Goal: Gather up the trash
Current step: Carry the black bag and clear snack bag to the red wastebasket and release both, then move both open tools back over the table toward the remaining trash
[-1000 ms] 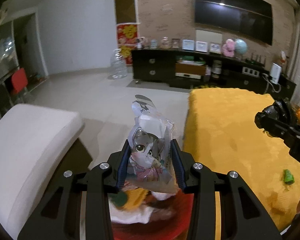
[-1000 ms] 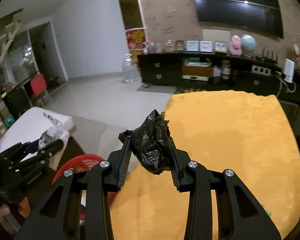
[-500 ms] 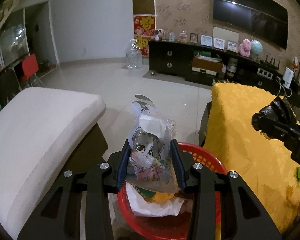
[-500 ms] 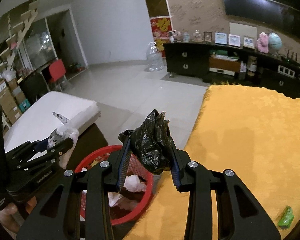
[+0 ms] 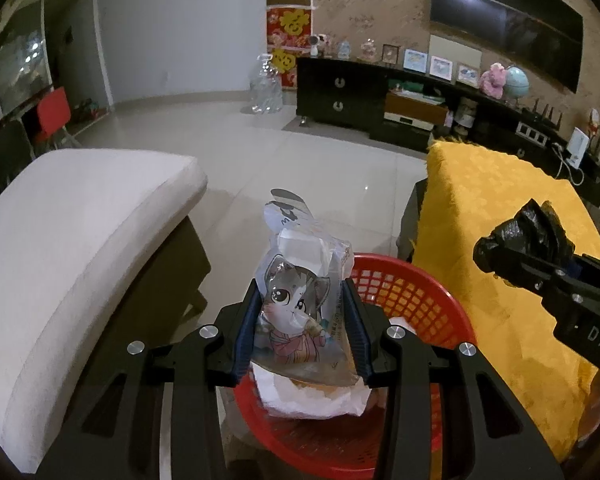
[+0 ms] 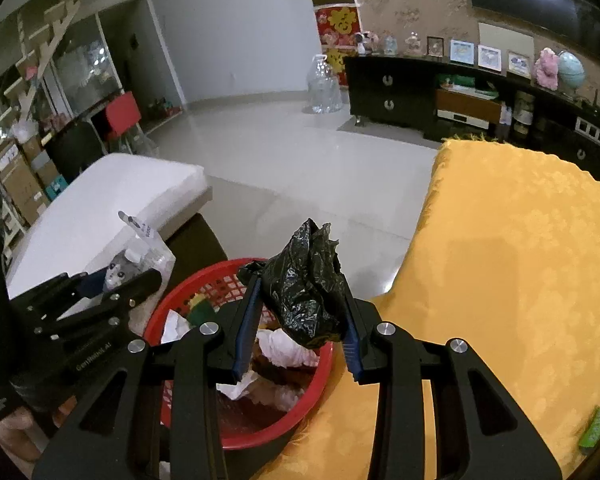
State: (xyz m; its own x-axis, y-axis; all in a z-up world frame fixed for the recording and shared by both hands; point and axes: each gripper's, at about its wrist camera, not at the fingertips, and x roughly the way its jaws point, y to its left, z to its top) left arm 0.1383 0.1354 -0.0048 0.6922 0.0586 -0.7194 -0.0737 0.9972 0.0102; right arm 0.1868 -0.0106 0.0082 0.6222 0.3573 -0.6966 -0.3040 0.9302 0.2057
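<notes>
In the left wrist view the left tongs [image 5: 303, 322] sit at bottom centre, clamped on a clear snack bag [image 5: 300, 300] printed with a cartoon cat; the bag stands upright between the blue pads and rises well above them. Directly beneath it lies the red mesh basket [image 5: 416, 292], already holding crumpled white paper [image 5: 312, 398]. The basket's far rim curves just past the tongs' tips, and its right side sits close against the hanging edge of the yellow cloth [image 5: 496, 208] that covers the tabletop. To the left, a white cushioned seat [image 5: 72, 232] fills the middle left of the frame; its dark side comes near the basket, leaving only a narrow gap there. Beyond the basket the pale tiled floor [image 5: 300, 160] stretches open to the dark TV cabinet [image 5: 364, 100] at the upper centre.

In the right wrist view the right tongs [image 6: 300, 320] at bottom centre pinch a crumpled black plastic bag [image 6: 306, 280], held over the basket's [image 6: 204, 280] right-hand rim, where the rim meets the cloth's [image 6: 520, 260] edge. The left tongs [image 6: 112, 280] enter from the lower left, over the basket's left rim. A small green wrapper [image 6: 592, 428] lies on the cloth at the lower right, well apart from everything else.
</notes>
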